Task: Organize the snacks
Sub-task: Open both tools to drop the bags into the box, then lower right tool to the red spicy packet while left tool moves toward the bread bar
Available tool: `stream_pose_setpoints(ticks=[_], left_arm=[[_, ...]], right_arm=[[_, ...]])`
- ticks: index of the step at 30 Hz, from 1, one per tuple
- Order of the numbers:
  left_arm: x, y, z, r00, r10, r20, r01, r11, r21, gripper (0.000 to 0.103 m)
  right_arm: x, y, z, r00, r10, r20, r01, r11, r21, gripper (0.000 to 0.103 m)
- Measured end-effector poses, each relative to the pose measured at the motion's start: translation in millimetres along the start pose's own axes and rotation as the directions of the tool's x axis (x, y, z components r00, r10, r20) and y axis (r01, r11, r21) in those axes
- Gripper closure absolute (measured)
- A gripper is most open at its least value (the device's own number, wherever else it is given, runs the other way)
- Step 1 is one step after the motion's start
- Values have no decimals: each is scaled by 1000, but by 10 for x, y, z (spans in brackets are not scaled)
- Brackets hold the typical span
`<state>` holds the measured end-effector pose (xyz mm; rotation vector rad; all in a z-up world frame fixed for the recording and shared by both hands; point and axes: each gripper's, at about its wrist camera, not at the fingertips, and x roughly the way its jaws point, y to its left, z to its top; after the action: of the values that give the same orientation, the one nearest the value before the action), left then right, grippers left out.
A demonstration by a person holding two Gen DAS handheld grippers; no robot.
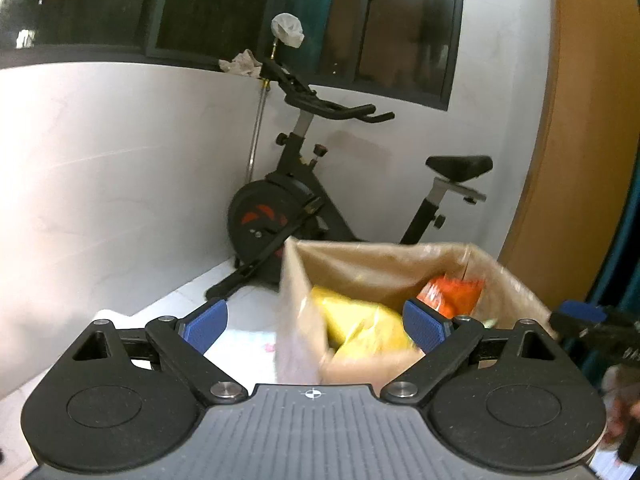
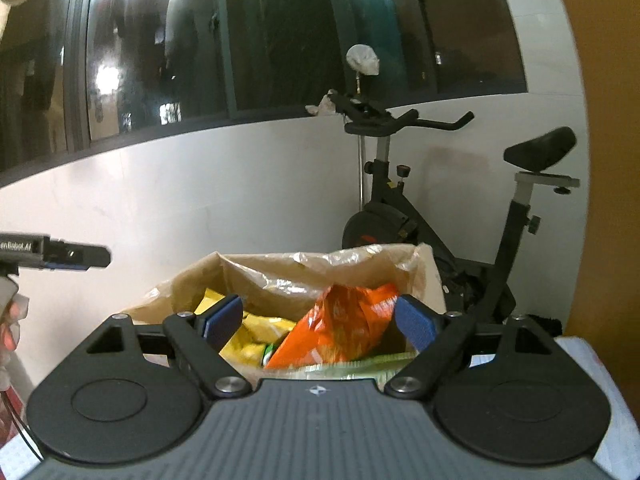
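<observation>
A brown cardboard box (image 1: 300, 308) lined with clear plastic stands in front of me; it also shows in the right wrist view (image 2: 280, 276). Inside lie a yellow snack bag (image 1: 360, 328) and an orange snack bag (image 1: 452, 292). In the right wrist view the orange bag (image 2: 344, 328) sits upright beside the yellow bag (image 2: 256, 332), with a green packet (image 2: 352, 366) at the near edge. My left gripper (image 1: 316, 326) is open and empty over the box's near left corner. My right gripper (image 2: 320, 322) is open and empty just in front of the orange bag.
A black exercise bike (image 1: 296, 208) stands against the white wall behind the box, also in the right wrist view (image 2: 440, 216). A dark window (image 2: 240, 40) runs above. An orange wooden panel (image 1: 580, 120) is at the right. A patterned cloth (image 2: 592, 380) covers the surface.
</observation>
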<state>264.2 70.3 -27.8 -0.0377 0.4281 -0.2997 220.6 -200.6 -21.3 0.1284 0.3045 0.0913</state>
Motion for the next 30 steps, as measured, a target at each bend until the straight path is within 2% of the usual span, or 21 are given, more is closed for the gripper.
stream_pose_setpoints(ticks=[6, 9, 12, 15, 20, 27, 30], left_arm=[[-252, 12, -416, 999, 26, -21, -27, 1000, -16, 9], [-306, -13, -625, 998, 29, -50, -30, 999, -32, 10], [-313, -77, -822, 997, 30, -73, -32, 999, -35, 10], [-300, -110, -1003, 995, 23, -101, -29, 998, -57, 11], [-246, -127, -1169, 992, 16, -125, -29, 995, -100, 11], [-246, -197, -1419, 987, 0, -162, -22, 991, -130, 12], [-242, -192, -1506, 984, 0, -176, -27, 988, -153, 12]], right_arm=[[-399, 6, -358, 1000, -25, -8, 25, 999, 40, 17], [-467, -13, -610, 996, -40, -77, 44, 998, 49, 17], [-486, -33, -894, 982, -63, -177, 75, 995, 65, 18], [-508, -58, -1151, 959, -77, -273, 105, 991, 88, 19], [-549, -115, -1470, 908, -70, -414, 135, 982, 130, 25], [-504, 8, -1781, 832, 6, -555, 75, 990, 123, 28], [-432, 54, -1859, 805, 15, -593, 58, 993, 103, 36]])
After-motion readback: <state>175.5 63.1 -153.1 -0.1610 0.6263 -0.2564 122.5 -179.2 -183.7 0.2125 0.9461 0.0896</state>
